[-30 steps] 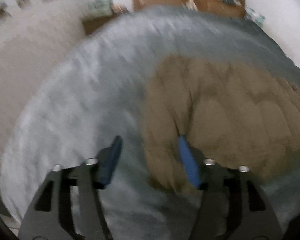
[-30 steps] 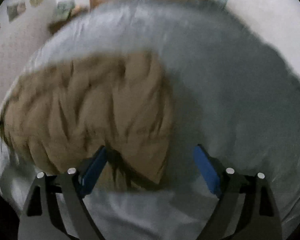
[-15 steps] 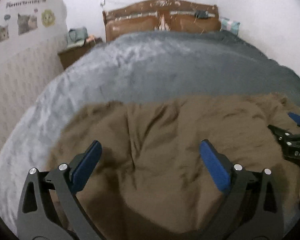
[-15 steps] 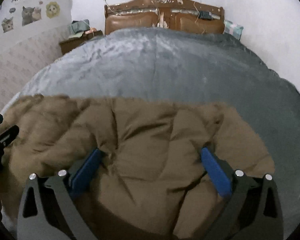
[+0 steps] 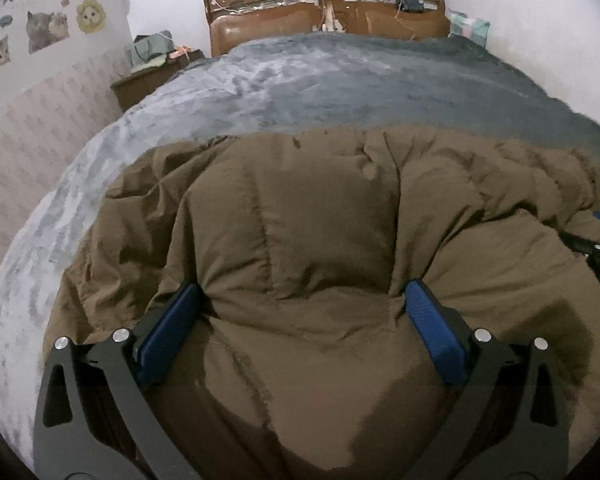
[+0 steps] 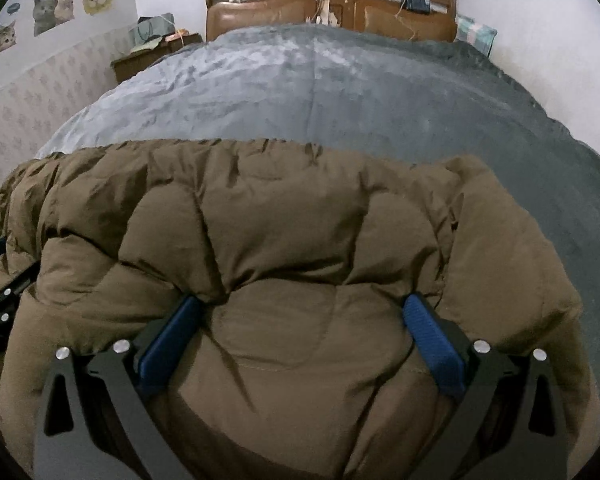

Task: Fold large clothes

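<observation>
Jacket [image 5: 324,216]: brown quilted down garment, lying bunched on the near part of the grey bedspread [image 5: 340,80]; far edge runs roughly straight across the bed.
Left gripper [image 5: 300,312]: fingers spread wide, pads pressed into the padding on either side of a bulge; nothing pinched.
Right gripper [image 6: 300,320]: likewise spread, straddling a puffed panel toward the jacket's right end; no grasp.
Done: garment appears doubled over once, judged from its thick, rounded near edge; sleeves not visible, so tucked or hidden, cannot tell which.
Left: further fold and flattening seem needed; bundle is lumpy and uneven.
Surroundings: wooden headboard [image 6: 332,0] far, nightstand [image 5: 148,80] far left.
</observation>
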The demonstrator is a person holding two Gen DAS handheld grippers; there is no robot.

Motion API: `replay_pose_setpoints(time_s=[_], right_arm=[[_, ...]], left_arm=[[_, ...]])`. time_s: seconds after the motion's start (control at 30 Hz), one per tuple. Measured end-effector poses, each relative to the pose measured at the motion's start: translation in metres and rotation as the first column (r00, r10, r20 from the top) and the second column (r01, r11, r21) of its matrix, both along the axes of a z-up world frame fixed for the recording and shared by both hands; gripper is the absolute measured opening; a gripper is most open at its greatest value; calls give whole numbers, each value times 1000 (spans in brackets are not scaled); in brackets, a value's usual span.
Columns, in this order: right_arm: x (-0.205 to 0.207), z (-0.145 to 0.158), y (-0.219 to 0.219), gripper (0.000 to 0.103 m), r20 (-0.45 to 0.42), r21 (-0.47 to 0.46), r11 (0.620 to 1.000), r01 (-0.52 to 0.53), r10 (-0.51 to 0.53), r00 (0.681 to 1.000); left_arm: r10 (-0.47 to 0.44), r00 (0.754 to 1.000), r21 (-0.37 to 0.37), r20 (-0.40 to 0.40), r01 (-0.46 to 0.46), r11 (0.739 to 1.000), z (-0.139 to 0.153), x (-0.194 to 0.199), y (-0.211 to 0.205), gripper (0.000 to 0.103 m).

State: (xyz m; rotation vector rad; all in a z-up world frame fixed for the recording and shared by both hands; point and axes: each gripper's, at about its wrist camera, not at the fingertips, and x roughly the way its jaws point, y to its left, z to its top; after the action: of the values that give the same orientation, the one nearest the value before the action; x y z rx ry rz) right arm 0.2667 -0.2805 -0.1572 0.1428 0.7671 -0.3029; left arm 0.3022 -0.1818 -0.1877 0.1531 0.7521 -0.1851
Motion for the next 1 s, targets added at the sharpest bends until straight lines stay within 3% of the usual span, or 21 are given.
replay_pose_setpoints(time_s=[0.1, 0.23, 0.37, 0.43, 0.53, 0.63, 0.7, 0.83, 1.0], right_arm=[[-16, 25, -9, 101, 27, 33, 999, 28, -29, 999], [-72, 85, -18, 101, 146, 129, 989, 69, -88, 985], [-132, 119, -4, 101, 210, 41, 998, 46, -54, 976], [-169, 121, 3, 101, 226, -9, 998, 66, -62, 972], [-210, 114, 8, 101, 234, 1, 997, 76, -74, 969], [-247, 106, 21, 101, 263, 21, 996, 88, -91, 961], [-261, 100, 34, 101, 276, -22, 995, 99, -89, 957], [-278, 110, 61, 101, 351, -134, 989, 68, -17, 936], [-269, 109, 68, 101, 316, -182, 980, 74, -13, 949]], left_arm=[[32, 999, -15, -21, -33, 999, 22, -8, 22, 100], [85, 994, -107, 71, -77, 991, 76, -55, 77, 100], [147, 966, -137, 210, -120, 983, 127, -114, 118, 100], [156, 958, -122, 241, -130, 984, 131, -142, 134, 100], [181, 946, -145, 267, -146, 979, 126, -182, 151, 100], [205, 958, -214, 201, -162, 963, 113, -209, 173, 100], [221, 963, -238, 155, -181, 954, 100, -223, 182, 100], [283, 944, -129, 171, -264, 956, 96, -229, 172, 100], [222, 943, -69, 248, -211, 975, 98, -237, 155, 100]])
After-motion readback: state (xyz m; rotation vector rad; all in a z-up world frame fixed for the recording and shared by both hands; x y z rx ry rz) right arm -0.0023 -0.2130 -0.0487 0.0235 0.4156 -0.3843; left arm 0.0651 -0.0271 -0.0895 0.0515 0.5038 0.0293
